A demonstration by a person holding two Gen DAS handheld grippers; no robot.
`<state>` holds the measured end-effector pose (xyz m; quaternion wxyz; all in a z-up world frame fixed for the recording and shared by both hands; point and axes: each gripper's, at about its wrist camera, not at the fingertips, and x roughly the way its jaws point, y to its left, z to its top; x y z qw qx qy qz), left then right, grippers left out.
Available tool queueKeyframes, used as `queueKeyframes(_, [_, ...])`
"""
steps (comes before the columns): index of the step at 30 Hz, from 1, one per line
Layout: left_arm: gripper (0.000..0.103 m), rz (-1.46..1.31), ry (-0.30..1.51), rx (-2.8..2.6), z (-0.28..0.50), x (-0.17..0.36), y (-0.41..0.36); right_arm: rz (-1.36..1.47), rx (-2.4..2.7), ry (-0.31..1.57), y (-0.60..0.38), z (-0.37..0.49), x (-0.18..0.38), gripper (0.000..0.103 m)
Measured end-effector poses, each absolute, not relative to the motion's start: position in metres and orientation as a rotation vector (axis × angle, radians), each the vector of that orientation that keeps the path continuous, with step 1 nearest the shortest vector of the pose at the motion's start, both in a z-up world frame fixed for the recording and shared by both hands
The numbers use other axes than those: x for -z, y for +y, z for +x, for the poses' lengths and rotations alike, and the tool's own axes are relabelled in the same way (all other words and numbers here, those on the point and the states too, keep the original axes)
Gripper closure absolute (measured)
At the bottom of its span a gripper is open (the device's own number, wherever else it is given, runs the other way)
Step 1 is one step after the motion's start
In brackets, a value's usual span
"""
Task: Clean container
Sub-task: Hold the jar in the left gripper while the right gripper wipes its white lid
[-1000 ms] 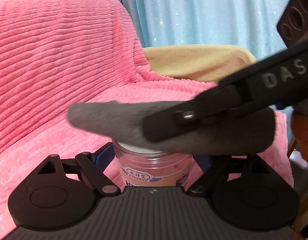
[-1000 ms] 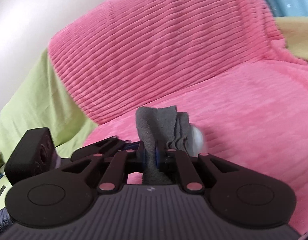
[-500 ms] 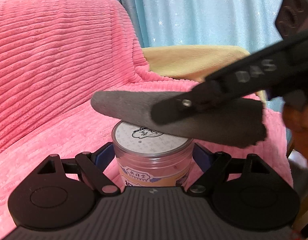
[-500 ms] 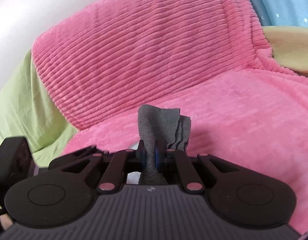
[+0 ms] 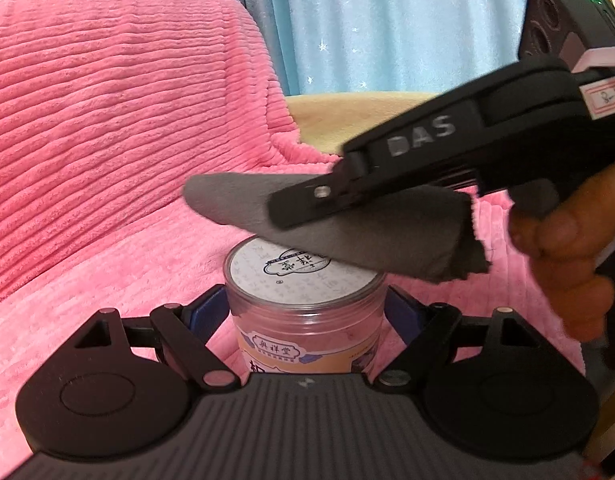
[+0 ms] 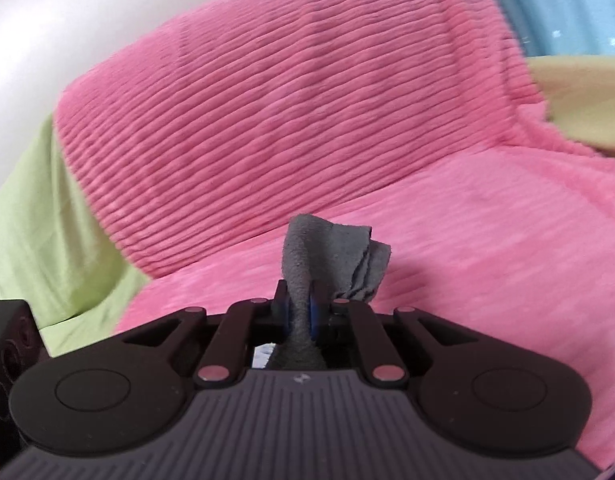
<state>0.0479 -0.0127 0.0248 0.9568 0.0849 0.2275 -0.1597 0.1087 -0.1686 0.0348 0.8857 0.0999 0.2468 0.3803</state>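
The left hand-held gripper (image 5: 307, 312) clasps the jar (image 5: 307, 304) upright over the pink blanket (image 5: 107, 140). The right hand-held gripper (image 6: 300, 312) pinches a grey cloth (image 6: 327, 256), hovering just above the jar's lid (image 5: 295, 276).

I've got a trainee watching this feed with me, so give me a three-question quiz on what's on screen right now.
1. True or false: the left gripper is clamped on the jar.
2. What does the right gripper hold? A) sponge B) grey cloth C) brush
3. Fill in: the jar's lid is partly hidden under the ____.

Key: 1 true. 2 B, the grey cloth. 3 cloth, which hangs just above the lid's far right edge; contact cannot be told. Pink blanket lies behind.
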Motion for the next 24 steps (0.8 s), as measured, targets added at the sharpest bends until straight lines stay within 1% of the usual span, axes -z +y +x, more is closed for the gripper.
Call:
queueKeyframes(5, [0.019,0.170,0.465,0.323,0.046,-0.025,-0.012,0.226,-0.850,0.563,-0.184,0.091,-0.036,0.096])
queueKeyframes(9, [0.019,0.171,0.466,0.316,0.046,-0.025,-0.012,0.247,-0.929,0.582,-0.177,0.081,-0.035,0.096])
queueKeyframes(14, [0.019,0.182,0.462,0.310,0.046,-0.025,-0.014,0.215,-0.906,0.542,-0.157,0.091,-0.035,0.097])
queueKeyframes(18, [0.019,0.183,0.459,0.315,0.047,-0.025,-0.013,0.222,-0.822,0.501,-0.160,0.107,-0.034,0.097])
queueKeyframes(24, [0.019,0.191,0.460,0.326,0.045,-0.025,-0.012,0.185,-0.823,0.533,-0.182,0.094,-0.038,0.097])
